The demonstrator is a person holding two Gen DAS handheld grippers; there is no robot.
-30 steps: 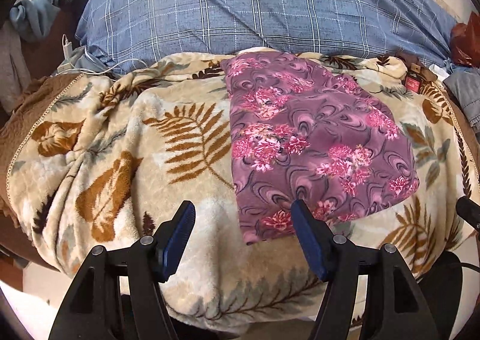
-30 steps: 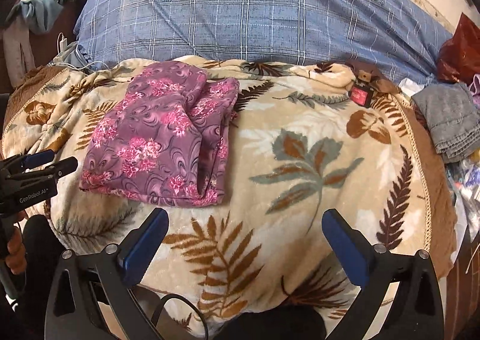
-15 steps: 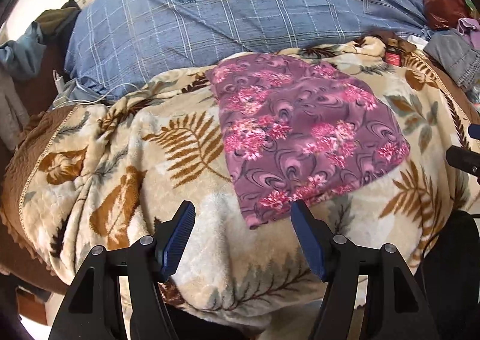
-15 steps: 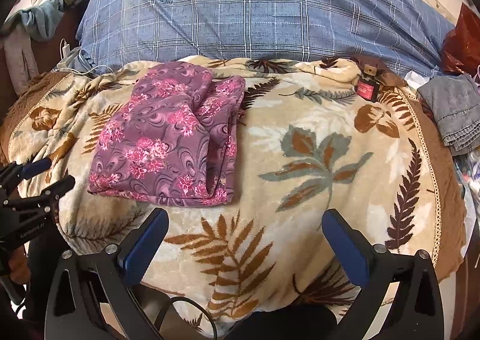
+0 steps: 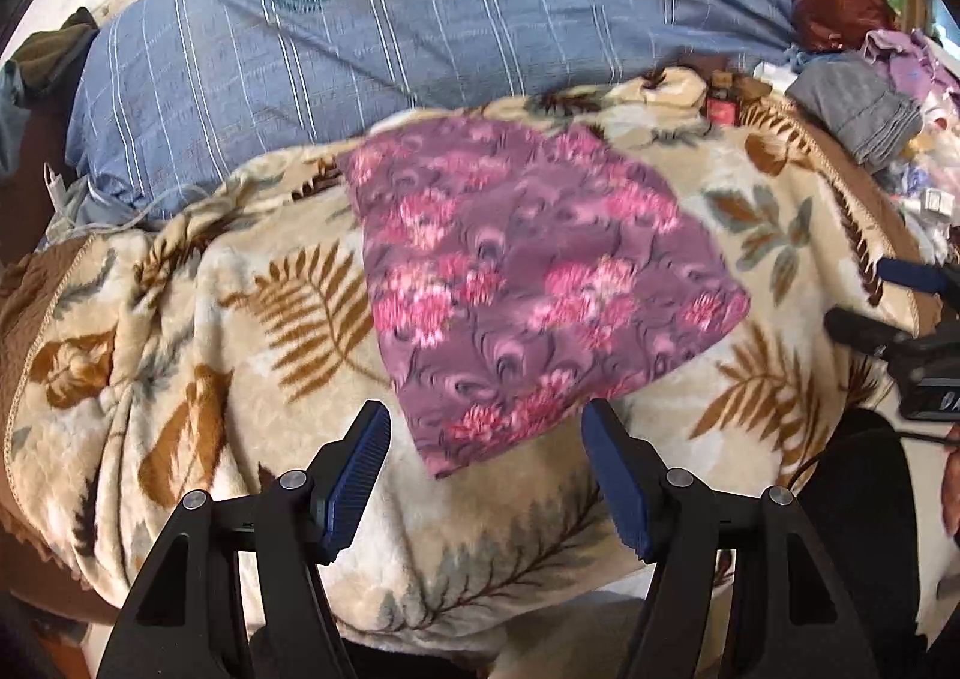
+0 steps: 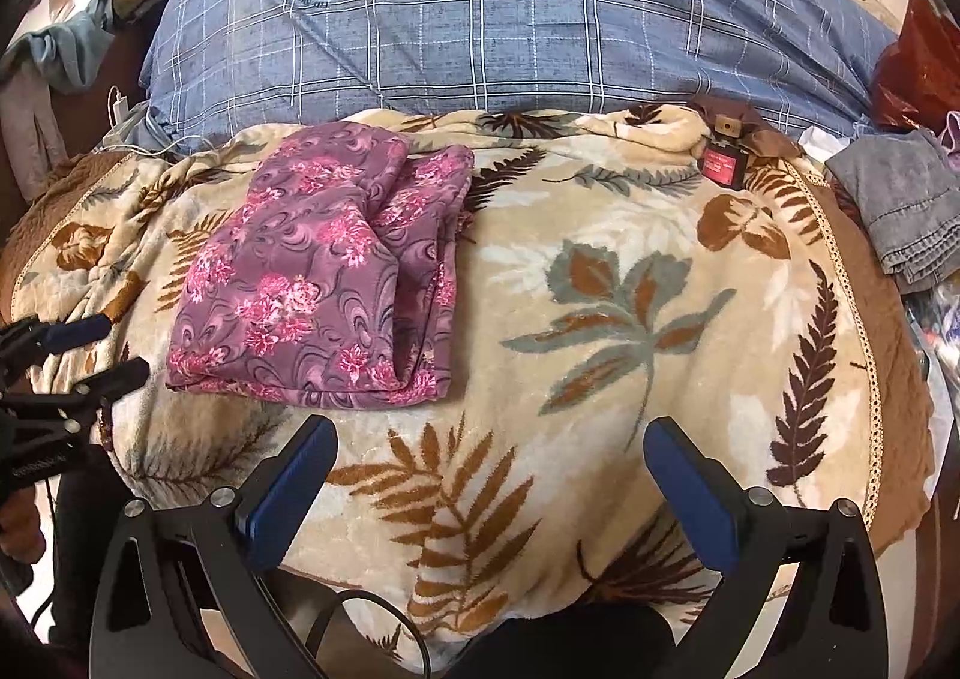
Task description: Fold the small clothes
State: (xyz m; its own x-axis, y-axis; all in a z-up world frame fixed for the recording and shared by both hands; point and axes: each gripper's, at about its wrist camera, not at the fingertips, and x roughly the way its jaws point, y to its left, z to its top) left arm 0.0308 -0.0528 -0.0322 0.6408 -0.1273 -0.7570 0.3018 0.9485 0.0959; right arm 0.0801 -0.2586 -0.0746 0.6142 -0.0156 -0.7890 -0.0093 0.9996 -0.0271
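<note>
Folding looked nearly finished: the purple floral garment (image 6: 318, 283) lay as a compact rectangle on the leaf-patterned blanket (image 6: 600, 319), below the blue checked pillow (image 6: 510, 19). The left gripper (image 5: 486, 475) was held wide open and empty just short of the garment's near corner, and the right gripper (image 6: 489, 487) was likewise spread wide, gripping nothing, over bare blanket to the garment's right. The bundle's right edge was seen bulging in loose layers. If 1 more fold was judged necessary, both near corners would best be pinched through all layers and carried over evenly, so that the plush blanket was not caught up with them
</note>
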